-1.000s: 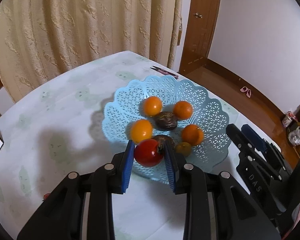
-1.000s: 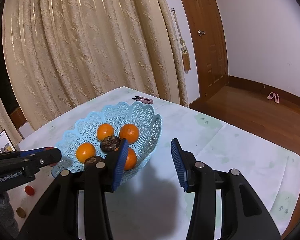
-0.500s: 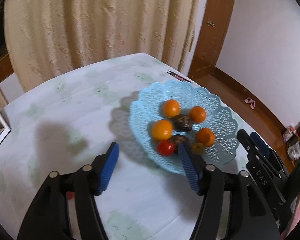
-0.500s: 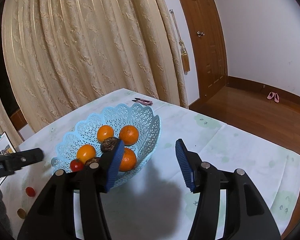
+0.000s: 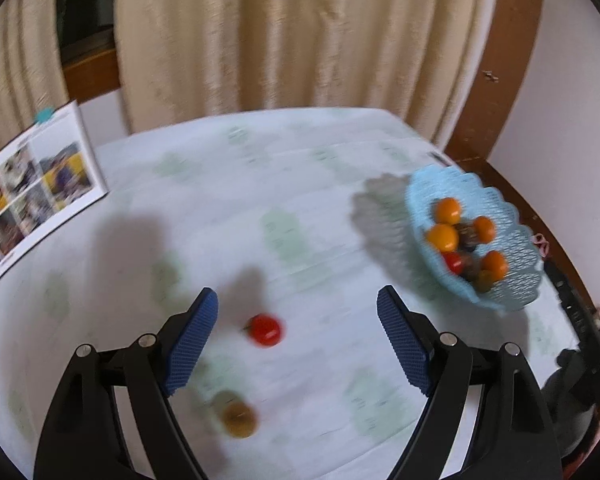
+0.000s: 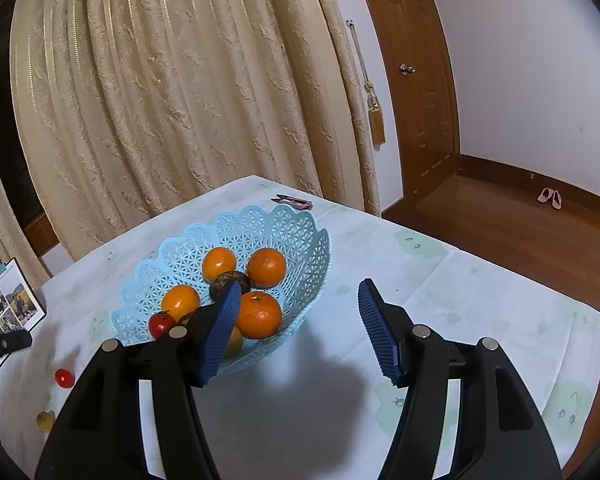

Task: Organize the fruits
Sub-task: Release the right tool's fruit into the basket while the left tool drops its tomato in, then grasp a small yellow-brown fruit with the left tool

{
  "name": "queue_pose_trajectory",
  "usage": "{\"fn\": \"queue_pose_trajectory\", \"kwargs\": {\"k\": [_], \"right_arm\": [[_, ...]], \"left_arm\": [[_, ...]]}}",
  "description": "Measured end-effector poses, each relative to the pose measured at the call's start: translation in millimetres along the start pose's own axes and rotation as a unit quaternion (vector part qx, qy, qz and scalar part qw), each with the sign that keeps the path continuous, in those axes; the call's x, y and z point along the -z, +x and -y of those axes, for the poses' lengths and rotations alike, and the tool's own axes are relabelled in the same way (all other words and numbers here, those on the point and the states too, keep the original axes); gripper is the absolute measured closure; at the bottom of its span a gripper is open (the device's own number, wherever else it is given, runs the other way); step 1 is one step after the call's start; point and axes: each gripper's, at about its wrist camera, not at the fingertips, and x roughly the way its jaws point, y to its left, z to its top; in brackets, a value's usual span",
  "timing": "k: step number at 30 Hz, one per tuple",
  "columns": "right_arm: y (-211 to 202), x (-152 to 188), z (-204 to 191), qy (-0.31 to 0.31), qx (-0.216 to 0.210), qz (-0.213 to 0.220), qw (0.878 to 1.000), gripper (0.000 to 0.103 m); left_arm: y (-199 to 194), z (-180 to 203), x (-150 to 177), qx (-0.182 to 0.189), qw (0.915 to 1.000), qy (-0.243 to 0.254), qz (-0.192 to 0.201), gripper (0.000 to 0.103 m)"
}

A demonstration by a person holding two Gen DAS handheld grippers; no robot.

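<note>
Risk: left gripper (image 5: 298, 334) jaws opening, empty, over loose red tomato (image 5: 265, 330) on worktop (image 5: 300, 200); clumsy closing could roll it; right gripper (image 6: 296, 330) opening, empty

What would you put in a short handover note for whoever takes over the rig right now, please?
Left gripper: fingers opening, nothing between the pads; it hangs over a loose red tomato on the table.
Right gripper: fingers opening, empty, beside the blue basket.
In the basket: four oranges, a red tomato, dark fruits and a small yellowish one.
On the table outside the basket: the red tomato and a small brownish-yellow fruit.
Done: most fruit sits in the basket.
Left: the two loose fruits, probably the tomato first.
</note>
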Motion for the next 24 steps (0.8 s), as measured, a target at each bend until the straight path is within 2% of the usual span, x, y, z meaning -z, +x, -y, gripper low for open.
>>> {"fn": "queue_pose_trajectory", "kwargs": {"k": [7,18,24], "right_arm": [[-4.7,2.9,-6.7,-0.005,-0.010,-0.008,1.000,0.040],[-14.1,6.6,-37.2,-0.038,-0.037,-0.016,0.998,0.040],[-17.3,7.9,-59.2,-0.061,-0.055,-0.021,0.996,0.040]], "left_arm": [[8.7,-31.9,32.3,-0.015,0.9990,-0.024,-0.035,0.022],[8.4,-37.5,69.4,-0.015,0.9978,-0.020,-0.061,0.022],[13.5,-37.0,79.4,-0.016,0.9975,-0.012,-0.068,0.043]]}}
